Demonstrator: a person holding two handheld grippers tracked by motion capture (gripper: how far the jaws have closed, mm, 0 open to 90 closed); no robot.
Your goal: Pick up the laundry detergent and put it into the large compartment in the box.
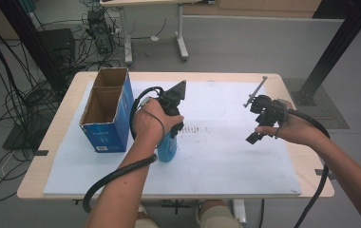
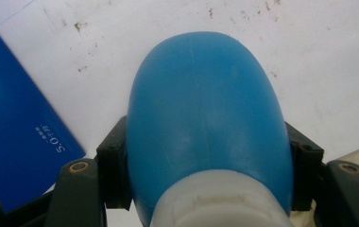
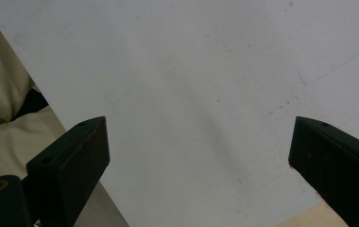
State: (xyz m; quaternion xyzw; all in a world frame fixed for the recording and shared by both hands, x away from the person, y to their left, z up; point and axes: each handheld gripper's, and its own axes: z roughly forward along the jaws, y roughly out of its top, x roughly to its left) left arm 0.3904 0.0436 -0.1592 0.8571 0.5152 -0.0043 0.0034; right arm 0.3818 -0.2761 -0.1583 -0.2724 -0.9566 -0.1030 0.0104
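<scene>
A blue bottle with a white neck hangs just over the white mat, clamped near its neck by my left gripper. In the left gripper view the bottle's blue body fills the space between both black jaws, which press on its sides. My right gripper hovers over the right half of the mat. Its jaws stand wide apart in the right gripper view with only the mat behind them.
An open blue cardboard box stands upright at the mat's left, close beside the bottle, and its blue side shows in the left gripper view. The wooden table edge frames the mat. The person's legs are by the table's front.
</scene>
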